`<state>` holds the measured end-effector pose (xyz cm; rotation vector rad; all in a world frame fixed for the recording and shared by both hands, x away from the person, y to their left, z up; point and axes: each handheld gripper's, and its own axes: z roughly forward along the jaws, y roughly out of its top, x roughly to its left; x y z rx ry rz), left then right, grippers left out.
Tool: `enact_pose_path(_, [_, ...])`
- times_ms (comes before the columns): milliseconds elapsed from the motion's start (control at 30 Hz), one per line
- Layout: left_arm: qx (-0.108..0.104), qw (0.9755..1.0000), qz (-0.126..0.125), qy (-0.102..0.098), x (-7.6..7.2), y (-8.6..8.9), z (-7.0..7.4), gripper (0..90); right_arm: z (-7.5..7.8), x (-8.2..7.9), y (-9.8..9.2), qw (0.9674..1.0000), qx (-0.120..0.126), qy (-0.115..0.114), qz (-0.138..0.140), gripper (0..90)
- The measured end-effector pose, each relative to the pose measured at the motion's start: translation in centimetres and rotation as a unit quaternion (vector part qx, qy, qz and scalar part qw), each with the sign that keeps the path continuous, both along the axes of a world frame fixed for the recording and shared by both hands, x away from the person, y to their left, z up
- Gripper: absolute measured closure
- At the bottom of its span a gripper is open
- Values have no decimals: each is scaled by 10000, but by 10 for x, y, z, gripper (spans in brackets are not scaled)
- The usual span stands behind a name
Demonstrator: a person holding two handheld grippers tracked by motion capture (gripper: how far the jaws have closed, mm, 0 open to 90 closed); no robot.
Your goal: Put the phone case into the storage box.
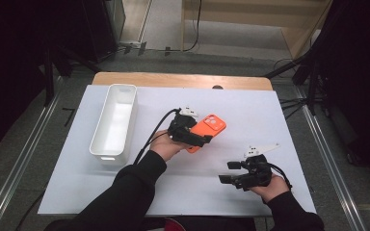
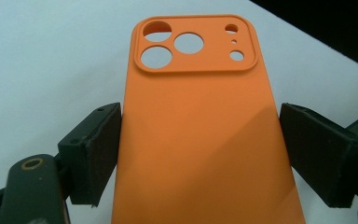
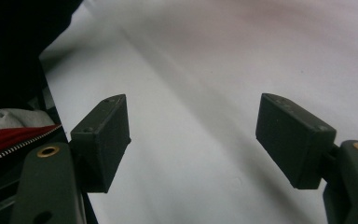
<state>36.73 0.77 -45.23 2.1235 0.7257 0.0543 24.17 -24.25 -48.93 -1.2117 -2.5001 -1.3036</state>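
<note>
Left tongs (image 1: 206,140) closed on the long edges of an orange soft-plastic phone case (image 1: 208,130), one jaw pad on each side. In the left gripper view the orange case (image 2: 200,140) runs up between the jaws, back face toward the camera, the raised camera block with its round cut-outs at the far end; the left pad is pressed on its edge, the right pad right at the other edge. In the high view the case sits near the middle of the white-covered surface (image 1: 250,115), tilted, camera end pointing up-right; whether it is lifted clear of the surface cannot be told. Left hand (image 1: 166,144) holds the gripper, black sleeve coming in from the bottom.

Right tongs (image 1: 227,172) stand wide open with nothing between the jaws, low at the front right of the surface, well apart from the case. The right gripper view shows bare white surface between its pads.

White oblong plastic bin (image 1: 114,120) stands along the left side of the surface, nothing visible inside, apart from both tongs.
</note>
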Motion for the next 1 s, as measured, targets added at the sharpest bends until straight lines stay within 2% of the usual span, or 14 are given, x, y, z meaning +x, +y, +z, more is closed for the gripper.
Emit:
enact_pose_path(100, [-34, 10000, 10, 28, -2, 5, 3, 161, 0, -3, -3, 10000, -9, -10, -56, 248])
enact_pose_path(233, [-206, 9997, 39, 126, -6, 13, 7, 161, 0, -5, -6, 9999, 5, -38, -153, 248])
enact_pose_path(433, [-380, 9989, 159, 217, -12, 30, 8, 160, 3, -2, -5, 9995, 207, -108, -228, 248])
enact_pose_path(667, [-493, 9979, 347, 228, -19, 41, 11, 161, 3, -2, -2, 9998, 106, -87, -151, 248])
enact_pose_path(833, [-584, 9975, 352, 170, -28, 46, 16, 160, 4, -2, -4, 9997, 163, -78, -184, 248])
enact_pose_path(1000, [-674, 9967, 387, 216, -35, 55, 17, 160, 8, -2, -5, 9993, 248, -98, -257, 248])
